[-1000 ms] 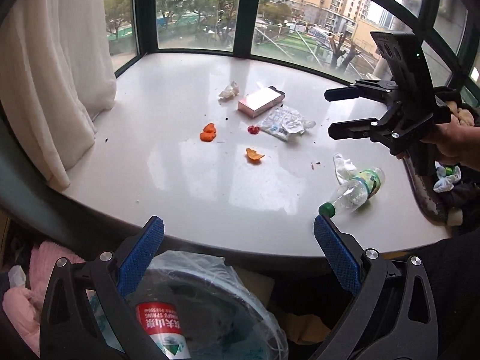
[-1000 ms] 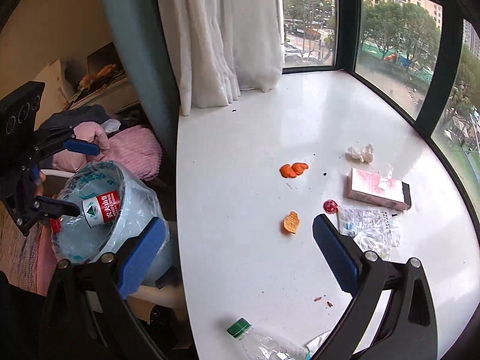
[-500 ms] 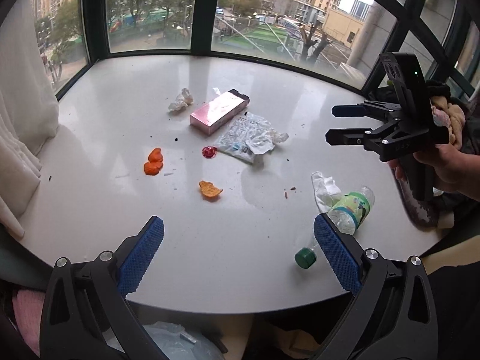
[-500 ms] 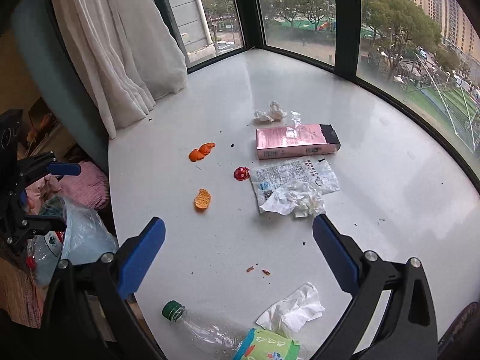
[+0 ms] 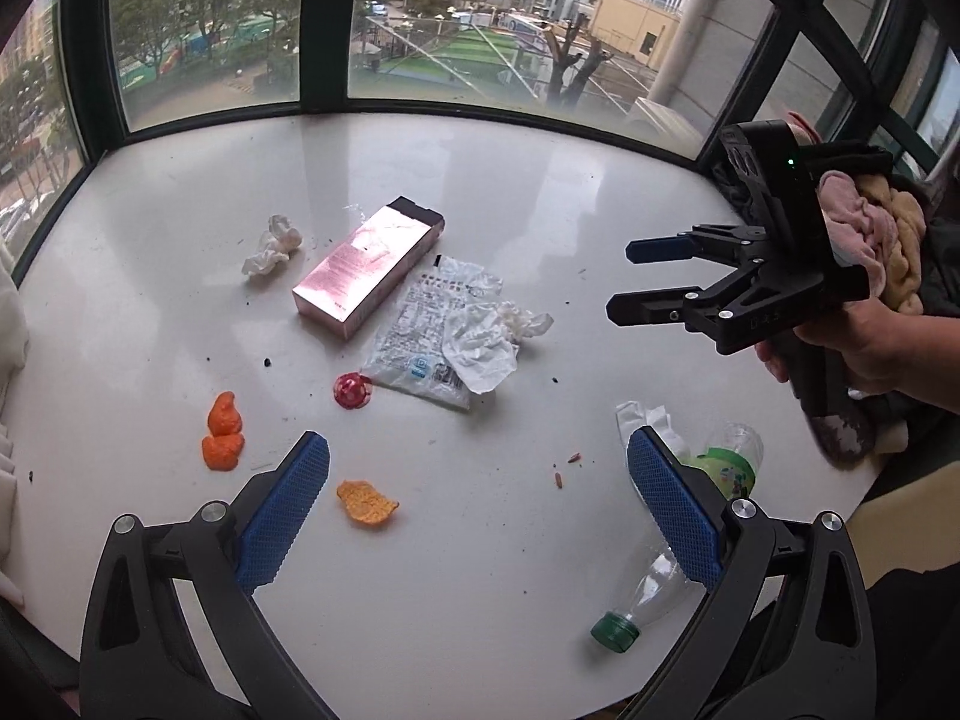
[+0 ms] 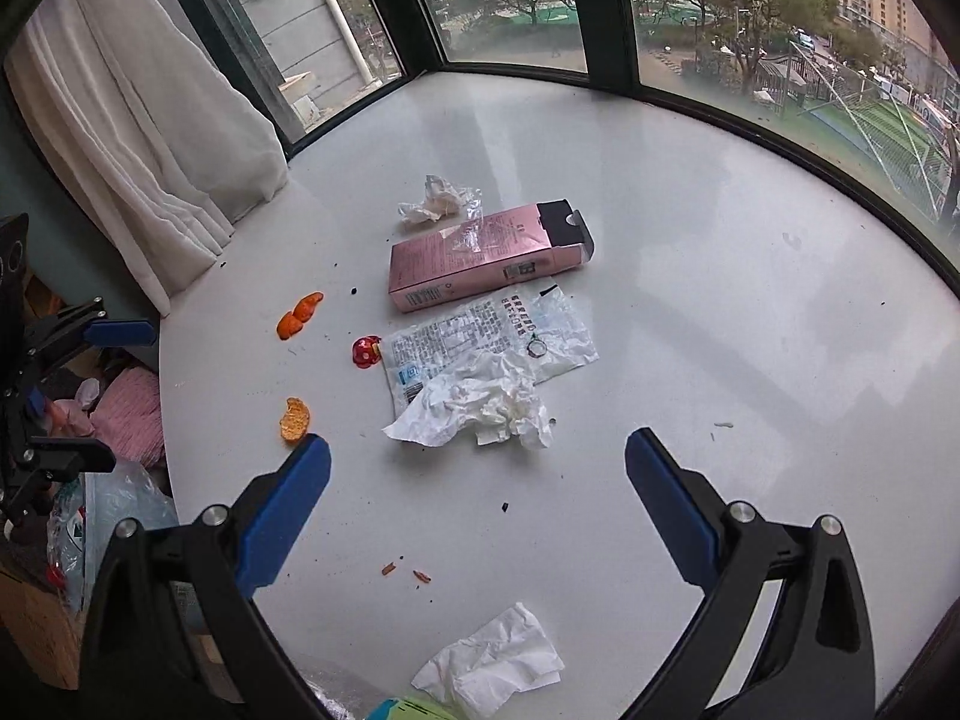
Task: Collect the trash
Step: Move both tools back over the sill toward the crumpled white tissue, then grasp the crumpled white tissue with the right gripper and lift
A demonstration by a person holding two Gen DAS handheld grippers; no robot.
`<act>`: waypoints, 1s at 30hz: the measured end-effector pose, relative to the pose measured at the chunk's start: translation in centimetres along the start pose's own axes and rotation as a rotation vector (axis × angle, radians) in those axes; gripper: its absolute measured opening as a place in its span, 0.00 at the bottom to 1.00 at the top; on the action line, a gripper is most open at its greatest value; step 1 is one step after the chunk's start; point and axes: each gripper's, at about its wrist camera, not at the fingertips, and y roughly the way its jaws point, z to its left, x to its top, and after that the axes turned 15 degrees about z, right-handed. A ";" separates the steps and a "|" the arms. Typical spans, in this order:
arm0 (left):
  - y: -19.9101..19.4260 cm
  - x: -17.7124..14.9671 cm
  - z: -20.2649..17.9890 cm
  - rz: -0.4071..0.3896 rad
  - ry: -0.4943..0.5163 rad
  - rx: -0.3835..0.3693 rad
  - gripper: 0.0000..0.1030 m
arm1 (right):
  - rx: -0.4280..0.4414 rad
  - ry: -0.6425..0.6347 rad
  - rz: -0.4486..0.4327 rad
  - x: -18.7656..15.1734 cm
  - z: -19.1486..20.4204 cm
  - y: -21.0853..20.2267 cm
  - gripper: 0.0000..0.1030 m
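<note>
Two grippers hover over a white rounded surface (image 5: 540, 192) by a curved window, both with blue-padded jaws spread wide and holding nothing. The left gripper (image 5: 474, 516) sits at the near edge in its own view; the right gripper (image 5: 624, 282), held in a person's hand (image 5: 864, 348), floats above the surface on the right, pointing left.

Trash is scattered across the surface. A pink box (image 5: 369, 264) lies flat near the middle, with a crumpled white tissue (image 5: 273, 244) to its left. Just right of the box lies a printed plastic wrapper (image 5: 426, 342) with a crumpled tissue sheet (image 5: 486, 342) resting on it. A small red scrap (image 5: 353, 390) touches the wrapper's near left corner. Orange peel pieces (image 5: 223, 433) lie farther left, and another peel piece (image 5: 367, 503) sits near the left gripper. At the near right, a clear plastic bottle (image 5: 666, 576) with a green cap lies on its side, a white tissue (image 5: 645, 417) just beyond it.

In the right wrist view, white curtains (image 6: 138, 120) hang at far left.
</note>
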 end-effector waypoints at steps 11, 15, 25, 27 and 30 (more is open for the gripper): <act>9.0 5.0 -0.3 0.066 0.027 -0.043 0.75 | 0.050 -0.029 0.066 1.5 -3.1 4.5 0.70; 11.6 5.8 0.1 0.080 0.031 -0.057 0.73 | 0.073 -0.066 0.095 1.9 -3.1 6.0 0.68; 14.7 6.4 0.5 0.111 0.049 -0.082 0.56 | 0.133 -0.062 0.142 2.9 -4.1 8.7 0.50; 15.0 6.4 0.6 0.117 0.043 -0.079 0.46 | 0.150 -0.050 0.144 3.0 -4.3 8.9 0.46; 15.2 6.2 0.8 0.121 0.033 -0.088 0.32 | 0.167 -0.041 0.152 3.2 -4.4 9.2 0.29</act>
